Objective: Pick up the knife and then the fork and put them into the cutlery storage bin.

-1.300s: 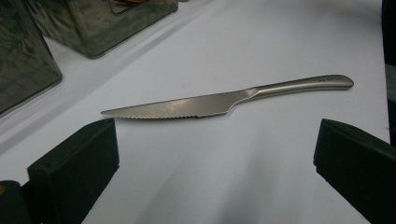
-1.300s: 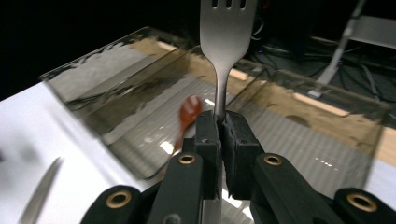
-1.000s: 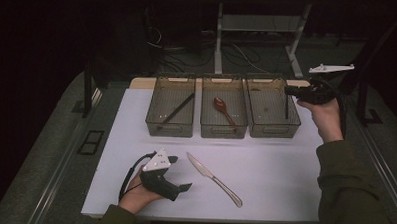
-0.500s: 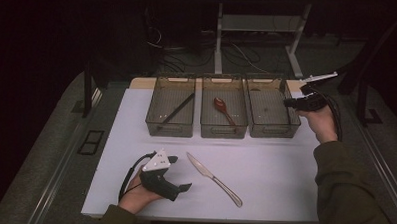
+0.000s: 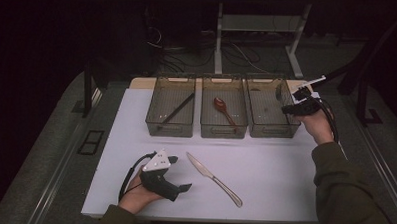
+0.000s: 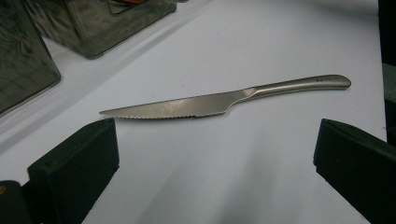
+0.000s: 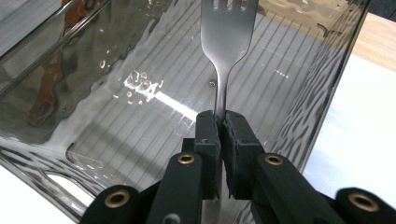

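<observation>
My right gripper (image 7: 221, 126) is shut on the handle of a steel fork (image 7: 228, 37), whose tines point away over the inside of the right-hand clear bin (image 7: 140, 93). In the high view this gripper (image 5: 286, 109) hangs at the right bin's (image 5: 268, 129) right wall. A steel knife (image 5: 214, 178) lies diagonally on the white mat, handle toward the front. My left gripper (image 5: 184, 187) rests on the mat just left of it, open. In the left gripper view the knife (image 6: 224, 100) lies crosswise just beyond the wide-apart jaws (image 6: 215, 154).
Three clear bins stand in a row at the back of the white mat (image 5: 284, 170). The left bin (image 5: 169, 126) holds a dark stick (image 5: 177, 108); the middle bin (image 5: 223, 129) holds a reddish spoon (image 5: 223, 109). A table leg and cables lie beyond the table.
My right gripper with the fork has come down and slightly left, toward the right bin's near-right side. The left gripper and the knife have stayed put.
</observation>
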A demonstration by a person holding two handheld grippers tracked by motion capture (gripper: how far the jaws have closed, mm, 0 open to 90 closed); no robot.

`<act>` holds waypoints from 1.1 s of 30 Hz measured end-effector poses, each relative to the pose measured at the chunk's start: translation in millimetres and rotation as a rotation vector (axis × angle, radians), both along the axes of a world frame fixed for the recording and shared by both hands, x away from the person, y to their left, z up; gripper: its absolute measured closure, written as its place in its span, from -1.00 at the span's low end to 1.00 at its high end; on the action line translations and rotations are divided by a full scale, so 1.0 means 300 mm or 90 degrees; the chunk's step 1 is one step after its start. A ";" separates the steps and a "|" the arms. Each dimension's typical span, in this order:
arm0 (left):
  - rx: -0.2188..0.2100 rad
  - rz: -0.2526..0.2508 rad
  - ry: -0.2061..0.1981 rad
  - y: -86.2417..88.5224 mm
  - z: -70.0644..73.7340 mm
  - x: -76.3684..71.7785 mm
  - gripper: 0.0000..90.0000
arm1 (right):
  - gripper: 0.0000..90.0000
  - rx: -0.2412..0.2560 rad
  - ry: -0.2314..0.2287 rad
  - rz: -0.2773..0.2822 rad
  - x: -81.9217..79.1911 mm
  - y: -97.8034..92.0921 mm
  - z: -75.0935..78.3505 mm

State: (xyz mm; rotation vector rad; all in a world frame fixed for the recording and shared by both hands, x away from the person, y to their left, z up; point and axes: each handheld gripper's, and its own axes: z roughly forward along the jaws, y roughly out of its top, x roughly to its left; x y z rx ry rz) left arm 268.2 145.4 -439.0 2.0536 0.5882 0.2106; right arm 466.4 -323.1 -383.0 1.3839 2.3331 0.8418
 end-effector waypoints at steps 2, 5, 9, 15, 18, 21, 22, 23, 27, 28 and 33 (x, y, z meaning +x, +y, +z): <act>0.000 0.000 0.000 0.001 0.000 0.000 -1.00 | 0.77 -0.004 -0.002 0.002 0.000 0.001 -0.001; -0.001 0.000 0.000 0.001 0.000 0.000 -1.00 | 0.52 0.013 -0.006 -0.002 -0.003 -0.002 0.005; 0.000 0.000 -0.001 0.000 0.001 -0.001 -1.00 | 0.29 0.034 -0.019 -0.003 -0.015 -0.008 0.019; 0.001 0.000 0.000 -0.001 0.000 0.000 -1.00 | 0.03 0.087 -0.049 0.009 -0.072 -0.004 0.052; 0.004 -0.001 0.000 0.000 0.001 0.000 -1.00 | -0.01 0.095 -0.058 0.021 -0.117 0.008 0.064; 0.004 -0.001 -0.001 -0.001 0.002 -0.001 -1.00 | -0.02 0.114 -0.062 0.036 -0.163 0.021 0.075; 0.003 -0.001 0.000 -0.001 0.002 -0.001 -1.00 | -0.03 0.118 -0.061 0.041 -0.178 0.027 0.078; 0.003 -0.001 -0.001 -0.001 0.001 -0.001 -1.00 | -0.03 0.122 -0.059 0.044 -0.192 0.034 0.081; 0.005 0.000 0.000 -0.001 0.001 -0.001 -1.00 | -0.04 0.127 -0.049 0.071 -0.245 0.071 0.085; 0.006 0.000 -0.001 0.000 0.002 -0.001 -1.00 | -0.04 0.130 -0.047 0.079 -0.258 0.081 0.084; 0.002 0.003 0.000 0.000 0.000 -0.002 -1.00 | -0.04 0.132 -0.028 0.117 -0.312 0.130 0.073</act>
